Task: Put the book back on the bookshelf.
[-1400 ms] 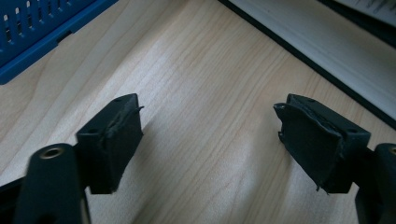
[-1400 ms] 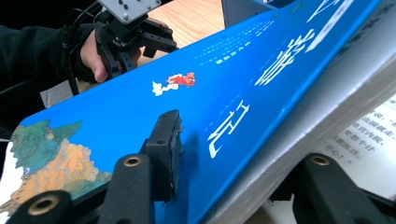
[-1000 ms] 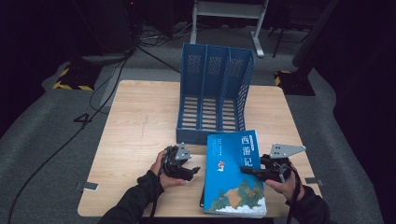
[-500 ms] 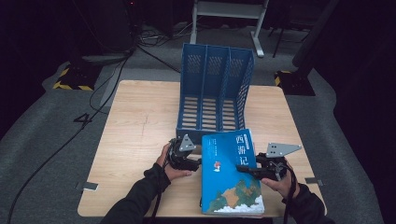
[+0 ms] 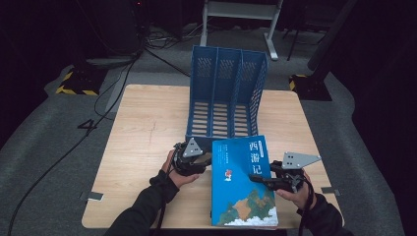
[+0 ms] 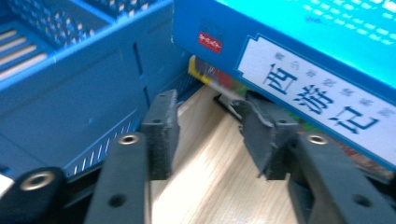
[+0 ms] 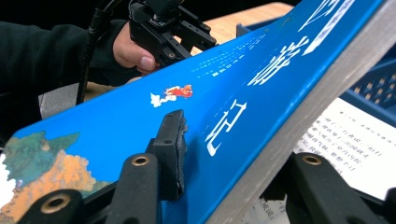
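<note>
Dark grey carpeted floor, strewn with black cables, surrounds a pale wooden worktop (image 5: pixel 147 128) on which a blue perforated plastic file rack (image 5: pixel 227 93) with three upright slots is stood, open side facing the person. Just in front of the rack, at the near right part of the worktop, a thick blue hardcover book with white Chinese characters and a map-like picture on its cover (image 5: pixel 242 182) is held, its top edge close to the rack's base.

The book is gripped from its right long edge by the right gripper (image 5: pixel 260 180); in the right gripper view one jaw is laid flat on the blue cover (image 7: pixel 140 140) while the other is tucked beneath the page block, so that edge appears lifted off the worktop, judged to be a preparation for standing the book up in a slot. These jaws are clamped on the book.

The left gripper (image 5: pixel 202 160) is brought to the spine edge, presumably to steady that side. Its jaws have just been closing; in the left gripper view they stand partly apart over bare wood (image 6: pixel 210 172), one pad (image 6: pixel 261 135) set against the book's lower corner below the spine (image 6: pixel 308 98), the other pad free, with nothing clamped between them.
</note>
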The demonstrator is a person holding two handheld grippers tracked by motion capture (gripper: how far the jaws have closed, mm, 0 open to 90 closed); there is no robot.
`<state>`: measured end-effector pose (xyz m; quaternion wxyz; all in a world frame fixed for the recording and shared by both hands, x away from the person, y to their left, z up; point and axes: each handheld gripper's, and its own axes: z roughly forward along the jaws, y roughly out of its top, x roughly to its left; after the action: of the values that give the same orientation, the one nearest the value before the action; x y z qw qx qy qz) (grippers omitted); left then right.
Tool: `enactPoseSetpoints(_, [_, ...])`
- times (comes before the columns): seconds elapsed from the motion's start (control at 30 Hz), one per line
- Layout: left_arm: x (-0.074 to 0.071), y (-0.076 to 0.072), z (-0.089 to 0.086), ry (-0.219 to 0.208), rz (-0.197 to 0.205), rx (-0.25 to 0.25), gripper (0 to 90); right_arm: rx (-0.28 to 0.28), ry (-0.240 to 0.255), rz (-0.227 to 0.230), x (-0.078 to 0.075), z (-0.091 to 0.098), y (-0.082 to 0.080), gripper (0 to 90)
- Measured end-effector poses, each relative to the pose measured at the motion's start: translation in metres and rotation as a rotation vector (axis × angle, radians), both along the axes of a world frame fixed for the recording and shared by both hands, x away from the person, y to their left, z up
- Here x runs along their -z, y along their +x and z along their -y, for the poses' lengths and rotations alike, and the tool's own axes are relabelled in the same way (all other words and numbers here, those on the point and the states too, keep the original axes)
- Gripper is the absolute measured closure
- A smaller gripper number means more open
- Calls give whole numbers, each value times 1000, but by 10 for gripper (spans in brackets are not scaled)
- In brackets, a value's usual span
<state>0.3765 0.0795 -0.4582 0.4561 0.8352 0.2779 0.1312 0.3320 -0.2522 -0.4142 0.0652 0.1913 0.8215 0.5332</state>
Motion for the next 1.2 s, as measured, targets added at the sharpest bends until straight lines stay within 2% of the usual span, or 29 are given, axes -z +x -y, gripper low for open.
enactPoseSetpoints(0.2, [-7,-1,1,-36,3,19,679,0,9,52,-8,2,-7,606])
enactPoseSetpoints(0.23, [-10,-1,1,-52,6,21,679,0,9,52,-8,2,-7,606])
enactPoseSetpoints(0.3, [-14,2,1,-105,-8,16,708,-1,28,91,-13,3,-11,616])
enactPoseSetpoints(0.4, [-18,6,2,-114,-7,15,708,-5,30,113,-16,2,-14,622])
enactPoseSetpoints(0.53, [-21,9,1,-134,-7,18,720,-11,39,121,-18,3,-16,628])
enactPoseSetpoints(0.7, [-30,11,3,-164,-7,34,796,-10,41,132,-22,3,-17,643])
enactPoseSetpoints(0.73, [-35,11,3,-163,9,39,813,-1,41,139,-24,3,-17,655])
enactPoseSetpoints(0.8, [-41,12,3,-194,5,46,836,5,47,142,-26,4,-17,666])
enactPoseSetpoints(0.93, [-51,13,4,-220,18,57,874,15,54,153,-30,4,-16,682])
enactPoseSetpoints(1.0, [-62,13,4,-218,48,75,884,17,59,169,-36,4,-16,694])
enactPoseSetpoints(1.07, [-67,13,5,-221,53,78,891,17,60,175,-38,4,-16,697])
enactPoseSetpoints(1.1, [-75,14,7,-226,69,87,894,16,63,192,-42,4,-16,704])
enactPoseSetpoints(1.13, [-75,14,7,-226,69,87,894,16,63,192,-42,4,-16,704])
enactPoseSetpoints(1.2, [-86,15,9,-239,83,100,897,17,67,208,-46,4,-17,712])
